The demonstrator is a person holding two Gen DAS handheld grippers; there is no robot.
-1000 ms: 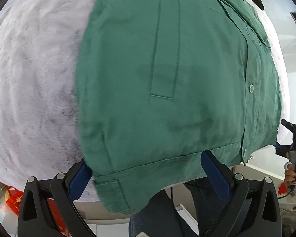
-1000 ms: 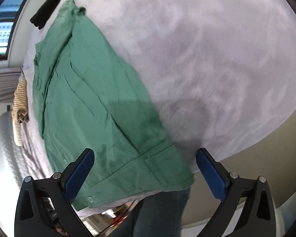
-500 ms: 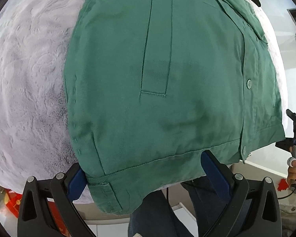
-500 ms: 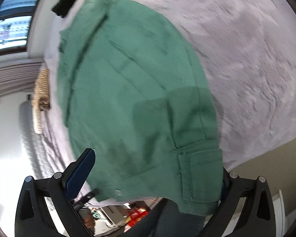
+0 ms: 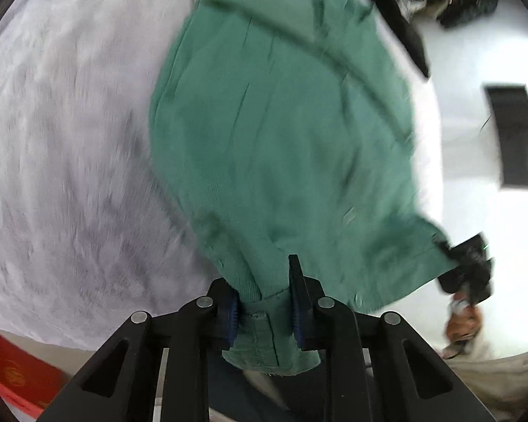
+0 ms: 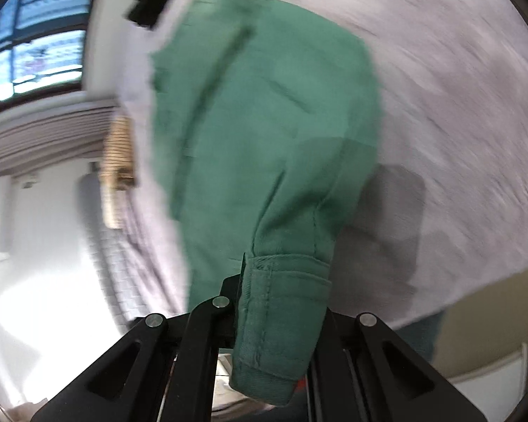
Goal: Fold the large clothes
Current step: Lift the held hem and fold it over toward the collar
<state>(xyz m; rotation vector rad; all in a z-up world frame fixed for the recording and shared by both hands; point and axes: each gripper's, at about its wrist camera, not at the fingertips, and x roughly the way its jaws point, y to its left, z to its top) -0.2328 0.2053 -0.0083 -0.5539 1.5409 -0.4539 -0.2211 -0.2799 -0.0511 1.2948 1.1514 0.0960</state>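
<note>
The closing fingers (image 5: 294, 302) of the left gripper (image 5: 264, 311) are seen pinching one bunched hem corner of the green button-front cotton shirt (image 5: 281, 133). The closing fingers of the right gripper (image 6: 278, 313) are pressed on the shirt's other hem corner (image 6: 281, 302), which covers them. The rest of the shirt is draped across the pale grey fleecy bed cover (image 5: 70, 140).

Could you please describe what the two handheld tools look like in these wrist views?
Both are matte black. The left tool has angular black finger links with triangular cut-outs, round silver pivot pins and blue ribbed pads. The right tool shows the same black links and silver pins; its pads are hidden by fabric. No cables or markings are visible.
</note>
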